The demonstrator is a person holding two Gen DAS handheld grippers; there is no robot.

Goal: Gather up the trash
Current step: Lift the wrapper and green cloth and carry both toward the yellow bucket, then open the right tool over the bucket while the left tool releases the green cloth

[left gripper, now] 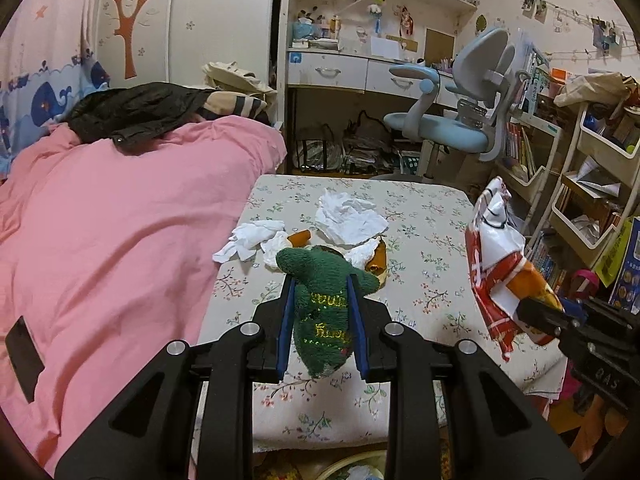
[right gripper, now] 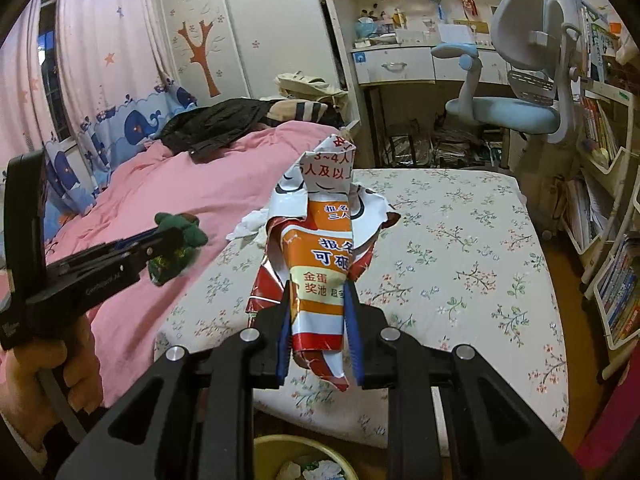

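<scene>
Clamping a green knitted toy (left gripper: 325, 312), the left gripper (left gripper: 322, 280) hangs above the floral tabletop (left gripper: 424, 240), while the right gripper (right gripper: 318, 292) pinches a crumpled snack wrapper (right gripper: 320, 240).

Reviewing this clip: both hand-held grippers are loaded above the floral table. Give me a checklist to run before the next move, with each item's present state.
1. Left hand-held gripper shut on the green knitted item: ok.
2. Right hand-held gripper shut on the crumpled printed flyer: ok.
3. Bin visible below the table edge, trash already inside: ok.
4. Green knitted item really trash: cannot tell.
5. Table cleared: not ok, white tissues and orange scraps remain.
6. Load centred over the bin: cannot tell.
</scene>
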